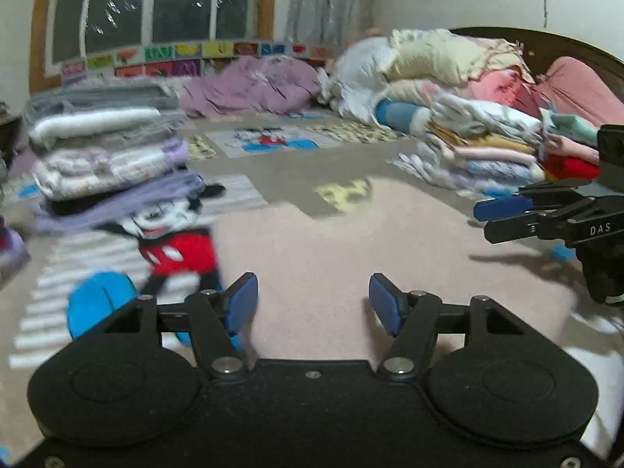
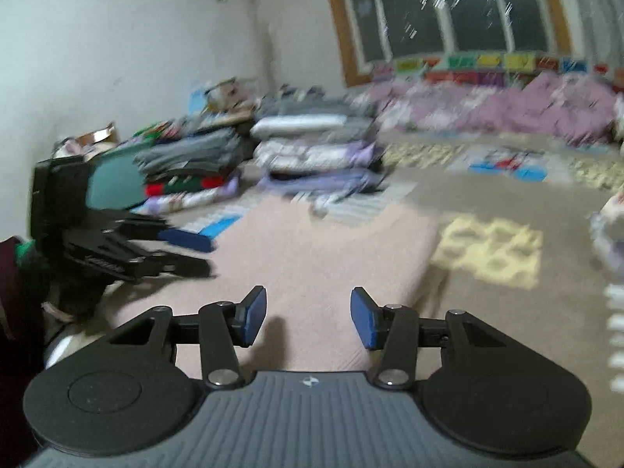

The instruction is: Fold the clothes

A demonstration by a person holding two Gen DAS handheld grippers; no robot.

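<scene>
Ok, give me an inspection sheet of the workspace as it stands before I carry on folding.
Surface: bed sheet, grey-brown with cartoon prints.
Job's things: pink cloth lies flat under both grippers; its fold state is unclear.
Clutter: folded stack on the left; unfolded heap on the right; purple bedding at the back.
Grippers: left gripper open and empty; right gripper open and empty, above the cloth.
Cables: nothing seen.
Surroundings: dark window, white wall, headboard; both views are blurred.
</scene>
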